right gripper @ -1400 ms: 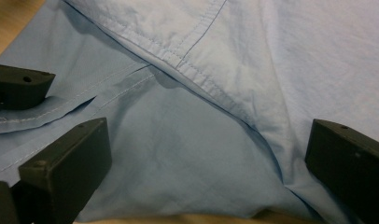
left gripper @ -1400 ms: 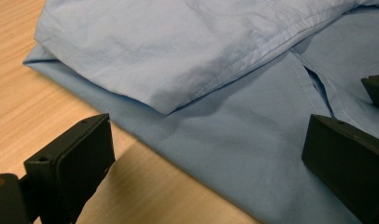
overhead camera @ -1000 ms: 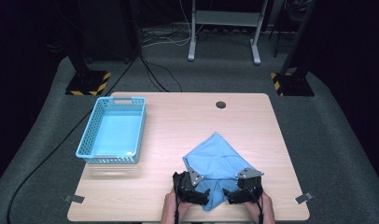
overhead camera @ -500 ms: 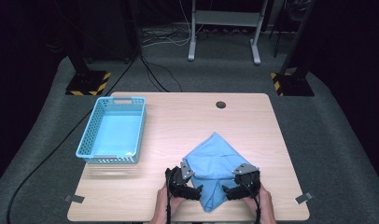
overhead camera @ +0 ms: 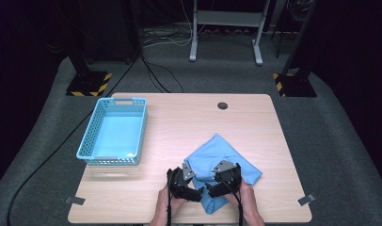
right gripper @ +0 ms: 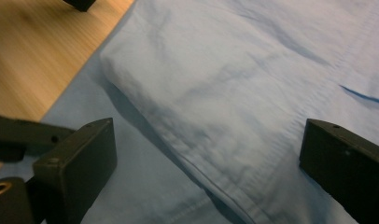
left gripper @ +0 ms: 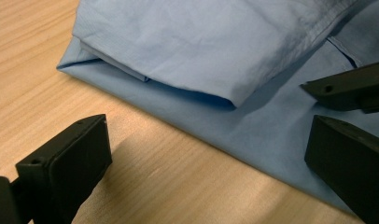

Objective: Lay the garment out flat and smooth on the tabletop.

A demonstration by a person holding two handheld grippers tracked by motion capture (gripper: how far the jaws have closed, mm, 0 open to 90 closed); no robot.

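High view puts the blue cloth (overhead camera: 225, 162) on the near right part of the wooden table (overhead camera: 189, 122), folded into a rough diamond whose long axis runs from a far corner near the table's middle down to a near corner at the front edge; the left gripper (overhead camera: 185, 181) sits at the cloth's near-left edge and the right gripper (overhead camera: 223, 180) rests over its near half, so the right one is nearer the bulk of the fabric; left gripper view shows the left jaws spread wide, released, with bare table under one jaw and cloth (left gripper: 215, 56) ahead and under the other; right gripper view shows the right jaws also wide apart, straddling a folded flap (right gripper: 211, 107) without grasping it; the blue basket (overhead camera: 115, 131) stands well apart at the left, empty.
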